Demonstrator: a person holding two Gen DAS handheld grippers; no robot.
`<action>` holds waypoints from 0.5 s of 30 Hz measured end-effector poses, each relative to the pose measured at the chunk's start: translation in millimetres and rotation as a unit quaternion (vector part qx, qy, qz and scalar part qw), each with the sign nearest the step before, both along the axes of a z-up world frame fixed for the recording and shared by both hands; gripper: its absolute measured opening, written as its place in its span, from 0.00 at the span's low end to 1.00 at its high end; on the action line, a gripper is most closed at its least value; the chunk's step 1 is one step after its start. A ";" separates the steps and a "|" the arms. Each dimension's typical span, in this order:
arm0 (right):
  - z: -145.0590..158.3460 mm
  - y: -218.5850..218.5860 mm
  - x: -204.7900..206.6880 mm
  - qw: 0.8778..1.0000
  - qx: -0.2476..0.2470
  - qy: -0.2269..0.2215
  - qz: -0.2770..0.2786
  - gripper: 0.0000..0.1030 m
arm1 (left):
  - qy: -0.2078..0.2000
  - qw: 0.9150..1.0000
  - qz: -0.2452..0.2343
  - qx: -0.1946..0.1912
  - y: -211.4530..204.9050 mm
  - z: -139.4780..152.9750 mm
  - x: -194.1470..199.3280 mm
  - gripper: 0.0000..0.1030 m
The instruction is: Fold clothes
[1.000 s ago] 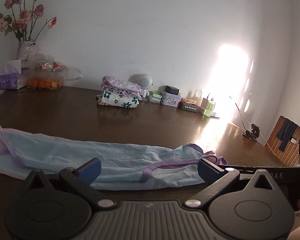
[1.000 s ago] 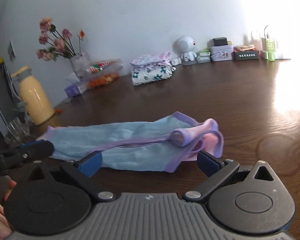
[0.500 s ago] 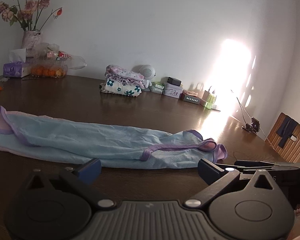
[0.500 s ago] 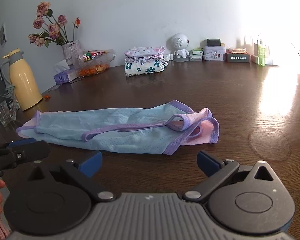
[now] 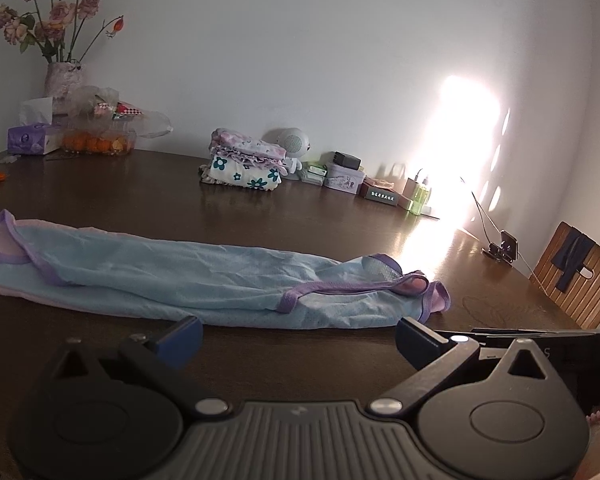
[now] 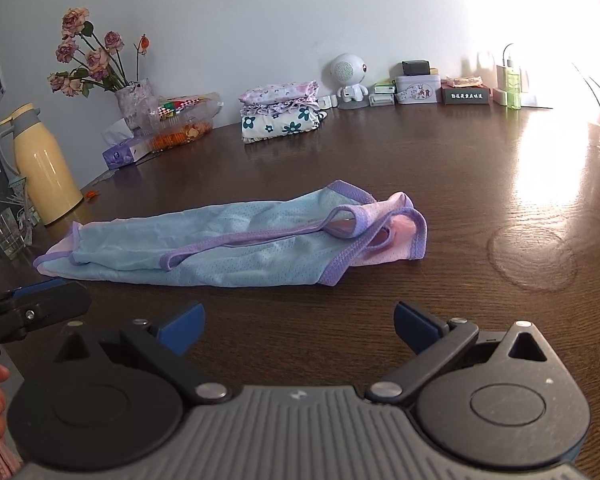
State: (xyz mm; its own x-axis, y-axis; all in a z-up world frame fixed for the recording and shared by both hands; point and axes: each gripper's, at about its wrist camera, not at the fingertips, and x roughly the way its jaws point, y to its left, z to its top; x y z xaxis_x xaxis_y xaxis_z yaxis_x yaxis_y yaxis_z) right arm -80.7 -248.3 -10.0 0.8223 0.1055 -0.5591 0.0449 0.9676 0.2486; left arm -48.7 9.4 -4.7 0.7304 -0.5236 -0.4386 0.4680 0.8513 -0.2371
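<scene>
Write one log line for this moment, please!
left gripper: open | right gripper: open | long blue purple-trimmed mesh garment: lying unheld on brown wooden table

We are looking at a dark wooden table (image 6: 480,184) with a long blue garment (image 6: 228,240) lying flat on it (purple trim, pink lining showing). Sitting along its far edge are 1 folded clothes stack (image 6: 280,114), a flower vase (image 6: 134,102) and a yellow flask (image 6: 40,168).

Splayed left claw (image 5: 298,334) before blue garment (image 5: 204,280)
</scene>
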 end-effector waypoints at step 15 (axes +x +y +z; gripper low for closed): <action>-5.8 -15.3 4.1 0.999 0.025 0.015 -0.020 1.00 | 0.015 1.000 -0.015 0.008 -6.9 -4.8 10.0 1.00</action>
